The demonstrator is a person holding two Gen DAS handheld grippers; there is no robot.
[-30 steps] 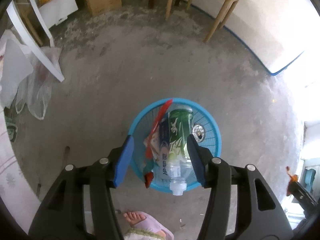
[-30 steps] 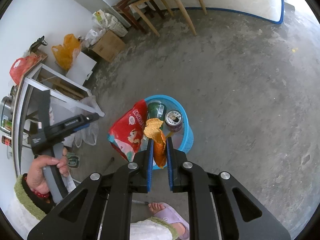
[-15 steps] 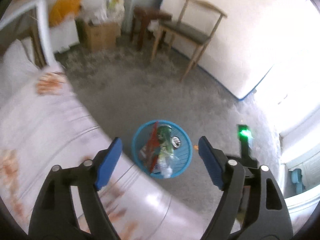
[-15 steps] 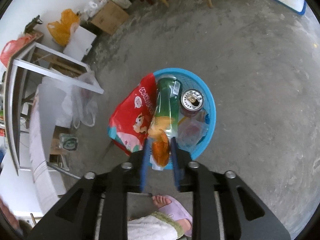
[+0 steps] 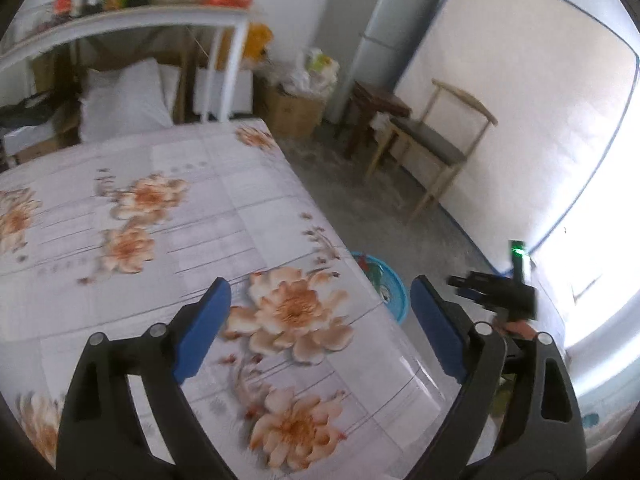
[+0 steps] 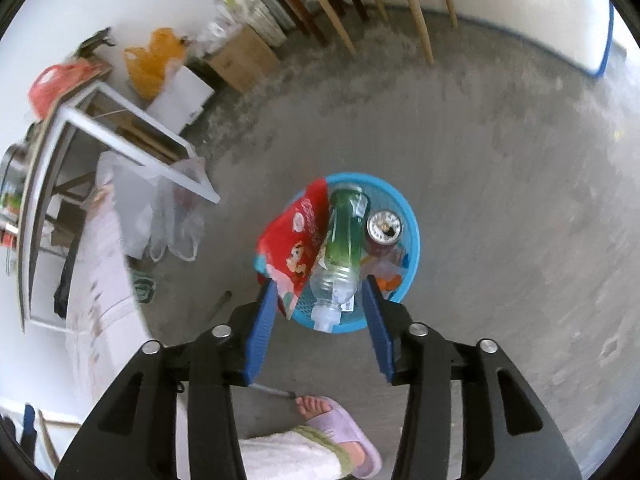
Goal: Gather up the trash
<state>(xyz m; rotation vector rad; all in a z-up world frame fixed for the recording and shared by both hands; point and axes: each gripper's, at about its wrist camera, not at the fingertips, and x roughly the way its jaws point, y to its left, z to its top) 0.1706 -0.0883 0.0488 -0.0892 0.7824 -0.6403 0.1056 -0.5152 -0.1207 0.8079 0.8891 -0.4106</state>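
Observation:
A blue basket (image 6: 412,236) stands on the concrete floor. It holds a green plastic bottle (image 6: 340,240), a red snack bag (image 6: 292,244), a drink can (image 6: 383,227) and an orange scrap (image 6: 390,282). My right gripper (image 6: 320,298) is open and empty just above the basket's near rim. My left gripper (image 5: 320,320) is open and empty above the flowered table (image 5: 160,220). The basket (image 5: 394,292) peeks out past the table's right edge in the left wrist view.
A wooden chair (image 5: 432,152), a dark stool (image 5: 376,108) and a cardboard box (image 5: 296,114) stand at the back wall. A white metal rack (image 6: 120,128) and plastic bags (image 6: 176,220) are left of the basket. My slippered foot (image 6: 340,428) is near.
My right gripper has opened and dropped the orange scrap into the basket. My left gripper has lifted away from the basket and now looks over the flowered table.

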